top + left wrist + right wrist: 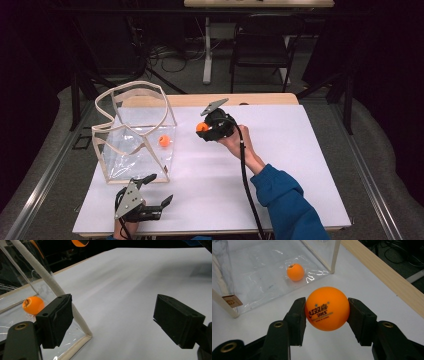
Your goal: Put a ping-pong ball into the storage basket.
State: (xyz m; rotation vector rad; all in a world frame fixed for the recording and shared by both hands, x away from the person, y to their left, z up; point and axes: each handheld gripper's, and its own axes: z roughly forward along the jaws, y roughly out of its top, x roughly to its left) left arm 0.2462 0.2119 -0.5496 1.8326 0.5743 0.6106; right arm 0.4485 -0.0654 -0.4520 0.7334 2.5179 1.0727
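- Right gripper (pixel 327 312) has its jaws clamped on the orange ball (pixel 327 308), centre frame, just short of the clear bag (pixel 262 270) at upper left
- Next, I'd say: carry it over the rim and let go beside the second ball (pixel 295 272)
- High view adds the left gripper (pixel 150 197), jaws apart, low left by the bag's corner; the ball's print reads in the right gripper view

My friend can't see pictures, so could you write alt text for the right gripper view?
Two black jaws of the right gripper clamp an orange ball with red print above a white table. Beyond it, a second orange ball lies inside a clear plastic bag.
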